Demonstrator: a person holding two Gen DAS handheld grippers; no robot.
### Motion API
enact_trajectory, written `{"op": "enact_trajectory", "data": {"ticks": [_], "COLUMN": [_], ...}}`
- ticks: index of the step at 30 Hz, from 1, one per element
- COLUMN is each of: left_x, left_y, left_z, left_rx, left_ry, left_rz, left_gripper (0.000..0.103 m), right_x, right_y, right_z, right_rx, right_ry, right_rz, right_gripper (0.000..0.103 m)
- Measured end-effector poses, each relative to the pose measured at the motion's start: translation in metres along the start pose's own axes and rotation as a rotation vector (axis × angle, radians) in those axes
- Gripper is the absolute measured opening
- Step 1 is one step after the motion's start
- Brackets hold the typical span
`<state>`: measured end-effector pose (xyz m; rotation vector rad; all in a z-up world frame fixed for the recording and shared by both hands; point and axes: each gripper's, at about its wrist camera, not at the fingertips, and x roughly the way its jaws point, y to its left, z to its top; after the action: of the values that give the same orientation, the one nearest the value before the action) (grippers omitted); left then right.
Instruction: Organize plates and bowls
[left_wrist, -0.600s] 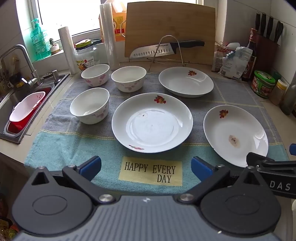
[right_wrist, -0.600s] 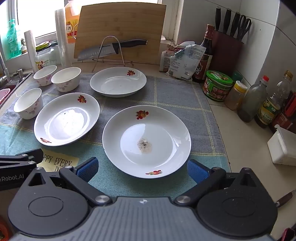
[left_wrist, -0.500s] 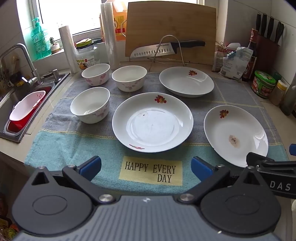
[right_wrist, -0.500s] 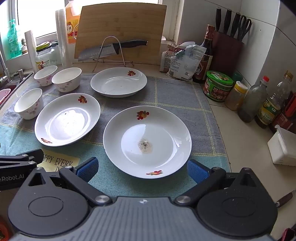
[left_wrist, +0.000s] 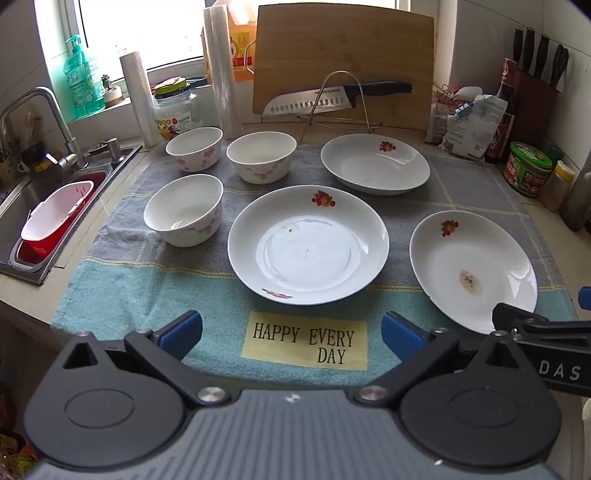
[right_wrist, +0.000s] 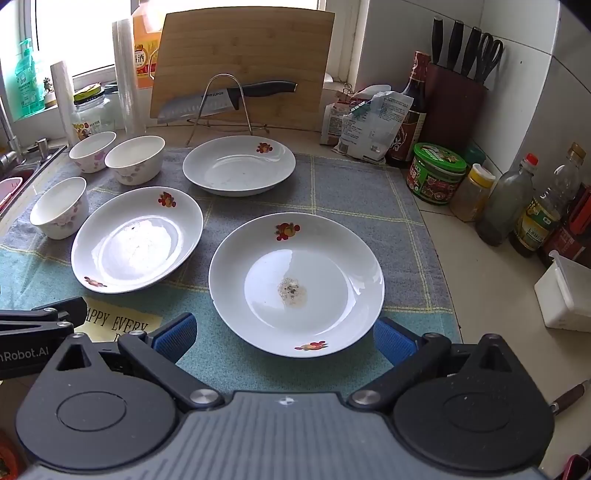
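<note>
1. The left hand-held gripper (left_wrist: 291, 332) hangs over the near edge of the towel (left_wrist: 147, 280), jaws spread wide with nothing between them; below the gap lies the yellow patch (left_wrist: 304, 345) reading "HAPPY EVERY DAY".
2. The right hand-held gripper (right_wrist: 284, 338) is likewise spread wide and empty, angled down at the near rim of the soiled plate (right_wrist: 295, 284).
3. Three plates lie apart on the towel: the soiled plate at the near right, with a brownish spot in its well; the middle plate (left_wrist: 308, 243) just beyond the patch; the far plate (left_wrist: 375, 162) behind, before the wire rack (left_wrist: 334, 103).
4. Three bowls stand upright at the left: the near bowl (left_wrist: 184, 214) just beside the middle plate, the two others (left_wrist: 194, 147) (left_wrist: 261, 157) side by side behind it.
5. The towel covers the bench (right_wrist: 491, 295); a sink (left_wrist: 55, 206) lies to its left.
6. A knife (left_wrist: 332, 98) rests across the rack, against a cutting board (left_wrist: 343, 48).
</note>
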<state>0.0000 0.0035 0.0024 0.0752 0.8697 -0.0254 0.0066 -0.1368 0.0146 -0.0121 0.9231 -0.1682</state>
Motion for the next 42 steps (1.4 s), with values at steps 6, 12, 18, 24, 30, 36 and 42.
{"op": "enact_trajectory", "data": {"ticks": [6, 12, 18, 24, 30, 36, 42], "left_x": [-0.0001, -0.0006, -0.0012, -0.0007, -0.0002, 0.0000, -0.0004], "left_y": [0.0003, 0.0011, 0.0015, 0.0022, 0.0007, 0.0003, 0.0003], "left_z": [0.0005, 0.0021, 0.0023, 0.0043, 0.0039, 0.0033, 0.0038], "left_rx": [0.000, 0.000, 0.000, 0.002, 0.000, 0.002, 0.003], "left_ry": [0.000, 0.000, -0.001, 0.003, 0.003, 0.000, -0.001], "left_rz": [-0.001, 0.000, -0.001, 0.007, 0.008, 0.010, 0.010], "left_gripper": [0.102, 0.102, 0.102, 0.102, 0.102, 0.102, 0.102], "right_x": [-0.0013, -0.0016, -0.0019, -0.0041, -0.0042, -0.0046, -0.0048], "right_y": [-0.0020, -0.0022, -0.0014, -0.0027, -0.0020, -0.0015, -0.0010], "right_z": [-0.0002, 0.0009, 0.0004, 0.0028, 0.0031, 0.0019, 0.0019], "right_rx": [0.002, -0.001, -0.001, 0.003, 0.002, 0.000, -0.001], "right_ry": [-0.002, -0.004, -0.005, -0.009, -0.013, -0.016, -0.019], "right_rz": [0.005, 0.004, 0.002, 0.016, 0.013, 0.009, 0.007], "right_gripper": [0.103, 0.103, 0.103, 0.103, 0.103, 0.103, 0.103]}}
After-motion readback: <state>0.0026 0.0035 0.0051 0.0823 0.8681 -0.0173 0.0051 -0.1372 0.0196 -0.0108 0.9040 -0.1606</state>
